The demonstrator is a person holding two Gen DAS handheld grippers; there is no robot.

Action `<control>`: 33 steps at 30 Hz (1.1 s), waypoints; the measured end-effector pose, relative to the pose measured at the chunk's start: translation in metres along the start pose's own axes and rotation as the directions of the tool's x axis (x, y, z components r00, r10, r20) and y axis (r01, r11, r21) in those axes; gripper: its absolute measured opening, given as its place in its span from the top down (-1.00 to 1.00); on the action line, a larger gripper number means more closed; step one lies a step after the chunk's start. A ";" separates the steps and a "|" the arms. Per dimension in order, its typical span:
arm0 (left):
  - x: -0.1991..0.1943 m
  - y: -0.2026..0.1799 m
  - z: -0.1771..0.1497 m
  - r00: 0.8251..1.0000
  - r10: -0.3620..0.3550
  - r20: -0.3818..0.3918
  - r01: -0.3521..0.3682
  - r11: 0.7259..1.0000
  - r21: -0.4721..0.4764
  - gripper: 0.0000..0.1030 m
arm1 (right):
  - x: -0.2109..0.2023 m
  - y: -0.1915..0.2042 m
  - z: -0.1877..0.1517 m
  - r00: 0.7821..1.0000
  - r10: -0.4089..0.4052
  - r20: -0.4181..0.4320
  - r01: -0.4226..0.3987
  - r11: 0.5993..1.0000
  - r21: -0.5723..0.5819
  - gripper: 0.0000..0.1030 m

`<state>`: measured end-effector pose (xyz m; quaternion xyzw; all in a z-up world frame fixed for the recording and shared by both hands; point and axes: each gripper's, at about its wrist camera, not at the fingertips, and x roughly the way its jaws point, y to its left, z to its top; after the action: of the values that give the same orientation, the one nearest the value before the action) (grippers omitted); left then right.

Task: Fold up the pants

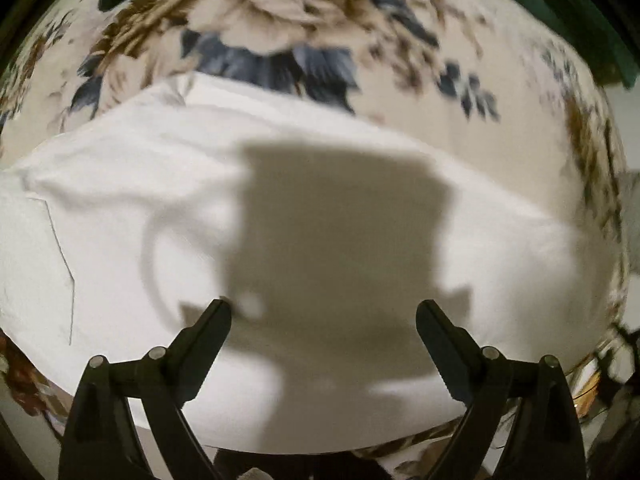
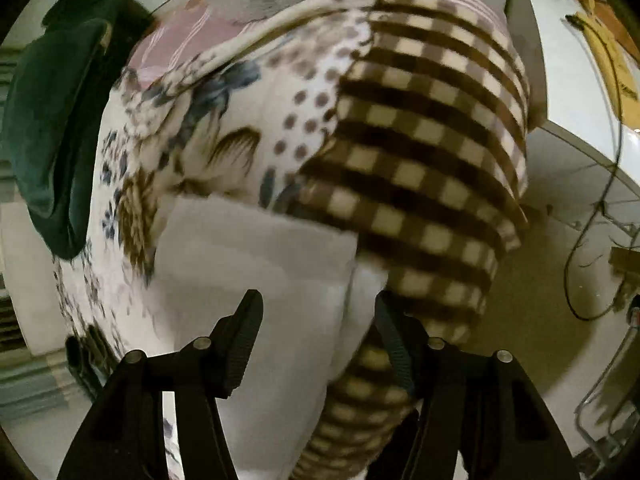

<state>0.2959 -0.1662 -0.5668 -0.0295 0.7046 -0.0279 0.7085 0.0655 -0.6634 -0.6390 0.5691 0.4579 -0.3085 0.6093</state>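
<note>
White pants (image 1: 132,208) lie spread across a floral blanket (image 1: 280,20) in the left wrist view, with a seam and pocket line at the left. My left gripper (image 1: 323,310) is open and empty just above the cloth, and its shadow falls on the pants. In the right wrist view the white pants (image 2: 256,264) lie below my right gripper (image 2: 318,300), which is open and empty over their right edge. The views are blurred.
A brown checked blanket (image 2: 424,152) lies right of the pants, over the bed's edge. A dark green cloth (image 2: 48,120) lies at the left. A white table (image 2: 568,112) with cables and the floor (image 2: 532,312) are at the right.
</note>
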 end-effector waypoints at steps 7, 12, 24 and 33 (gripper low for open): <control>0.004 -0.015 -0.011 0.997 0.072 -0.019 -0.070 0.993 0.093 -0.84 | 0.001 0.017 -0.014 0.994 -0.067 0.084 0.074 0.994 -0.077 0.89; -0.004 -0.028 -0.006 0.997 0.081 -0.012 -0.079 0.986 0.144 -0.84 | -0.001 -0.006 -0.017 0.999 -0.037 0.025 0.038 0.999 -0.031 0.85; 0.042 -0.025 0.004 1.000 0.010 0.001 -0.011 0.990 0.140 -1.00 | 0.040 -0.041 -0.028 0.914 0.397 -0.085 -0.398 0.917 0.002 0.03; 0.044 -0.025 -0.021 0.997 0.025 0.077 -0.035 0.991 0.132 -1.00 | 0.092 0.000 -0.028 0.878 0.474 -0.063 -0.477 0.877 -0.055 0.36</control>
<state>0.2754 -0.1947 -0.6090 0.0275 0.6742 -0.0631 0.7353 0.0951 -0.6227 -0.7208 0.6501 0.3286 -0.1200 0.6745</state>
